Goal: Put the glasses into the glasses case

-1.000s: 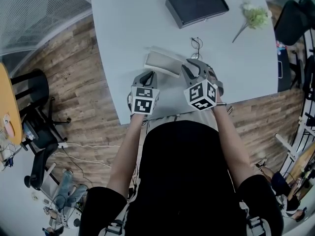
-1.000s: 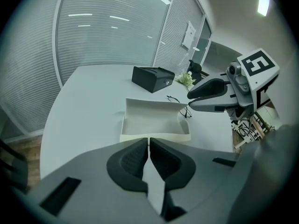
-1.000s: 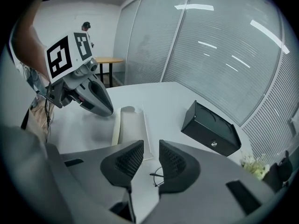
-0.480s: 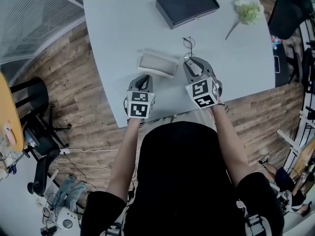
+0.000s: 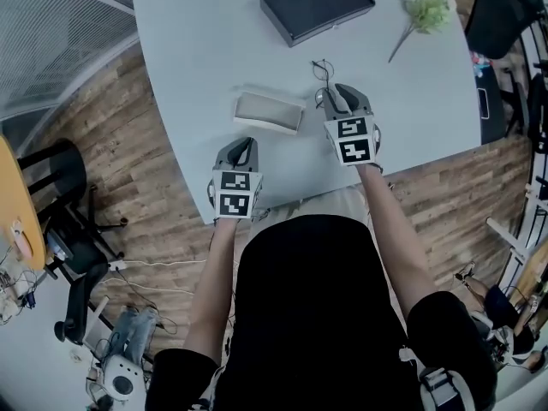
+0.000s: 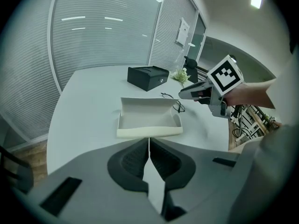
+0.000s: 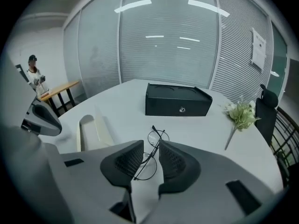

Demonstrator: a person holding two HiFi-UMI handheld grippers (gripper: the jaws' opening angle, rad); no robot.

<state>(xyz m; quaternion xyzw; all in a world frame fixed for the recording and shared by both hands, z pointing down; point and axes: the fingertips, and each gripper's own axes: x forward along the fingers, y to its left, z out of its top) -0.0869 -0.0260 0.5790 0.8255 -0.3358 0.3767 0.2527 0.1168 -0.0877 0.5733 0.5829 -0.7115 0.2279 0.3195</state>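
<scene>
Thin wire-rimmed glasses (image 5: 321, 69) lie folded on the white table (image 5: 197, 50). My right gripper (image 5: 332, 94) is right at them. In the right gripper view the glasses (image 7: 154, 139) lie on the table with one temple running into the gap of the right gripper (image 7: 151, 146), whose jaws stand a little apart and do not press on the wire. The pale glasses case (image 5: 268, 111) lies open to the left of them, empty (image 6: 148, 118). My left gripper (image 5: 246, 145) hovers just before the case, shut with nothing in it (image 6: 148, 141).
A black box (image 5: 317, 5) sits at the far side of the table, with a sprig of pale green flowers (image 5: 424, 11) to its right. The table's near edge (image 5: 282, 199) runs just under my hands. Office chairs (image 5: 51, 157) stand on the wooden floor around.
My right gripper has moved away from the case's right end, out over the table to the glasses, and rolled as it went. The left gripper has stayed near the case.
</scene>
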